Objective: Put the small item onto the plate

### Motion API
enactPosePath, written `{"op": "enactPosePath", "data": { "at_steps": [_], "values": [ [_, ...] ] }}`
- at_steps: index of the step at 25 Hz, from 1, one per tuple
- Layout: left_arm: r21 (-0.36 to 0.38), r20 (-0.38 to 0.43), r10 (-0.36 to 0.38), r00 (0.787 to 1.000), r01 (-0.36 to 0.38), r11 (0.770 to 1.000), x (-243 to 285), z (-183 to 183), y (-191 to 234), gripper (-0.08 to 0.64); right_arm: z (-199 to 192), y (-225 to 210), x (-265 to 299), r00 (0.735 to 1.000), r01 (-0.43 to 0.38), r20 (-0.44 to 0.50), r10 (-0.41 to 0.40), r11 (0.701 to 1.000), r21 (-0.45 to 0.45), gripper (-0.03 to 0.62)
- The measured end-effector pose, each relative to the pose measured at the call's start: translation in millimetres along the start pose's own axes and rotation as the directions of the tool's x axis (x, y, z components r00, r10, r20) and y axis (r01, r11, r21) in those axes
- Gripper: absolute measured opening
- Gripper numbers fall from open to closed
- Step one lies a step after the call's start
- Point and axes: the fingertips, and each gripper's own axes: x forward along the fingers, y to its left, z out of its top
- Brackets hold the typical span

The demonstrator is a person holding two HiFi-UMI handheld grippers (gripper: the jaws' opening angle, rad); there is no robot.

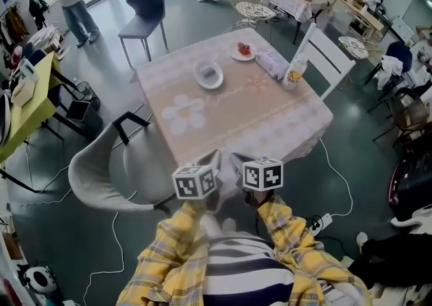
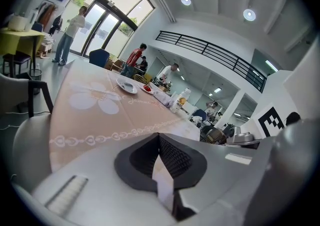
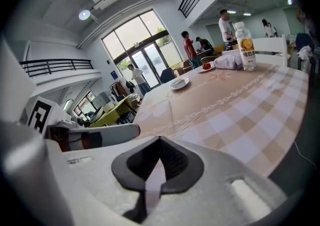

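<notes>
A small red item lies on a little white saucer at the far side of the pink-clothed table. An empty white plate stands just left of it, nearer the middle. The left gripper view shows the plate and the red item far off, and so does the right gripper view, plate and red item. My left gripper and right gripper are both shut and empty. They are held side by side at the table's near edge, close to my body.
A clear plastic bag and a juice bottle stand at the table's far right. A grey armchair is at the near left, a white chair at the far right and a dark chair behind. People stand further back.
</notes>
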Motion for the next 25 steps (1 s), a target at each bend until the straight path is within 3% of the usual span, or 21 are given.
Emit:
{"op": "enactPosePath", "data": {
  "at_steps": [5,10,25],
  "values": [
    [-0.030,0.011,-0.003,1.000,0.003,1.000,-10,-10,-3,-0.012,-4,5,-11,0.999,-0.032,0.037,0.030,0.997,0.067,-0.002],
    [-0.039,0.008,0.004,1.000,-0.004,0.999,-15,-20,-5,-0.012,-6,10,-17,0.998,-0.045,0.038,0.043,0.998,0.042,-0.002],
    [0.051,0.071,-0.021,0.997,0.018,0.999,-13,4,-33,-0.012,15,19,-27,0.995,-0.061,0.076,0.063,0.998,-0.026,-0.002]
  ]
}}
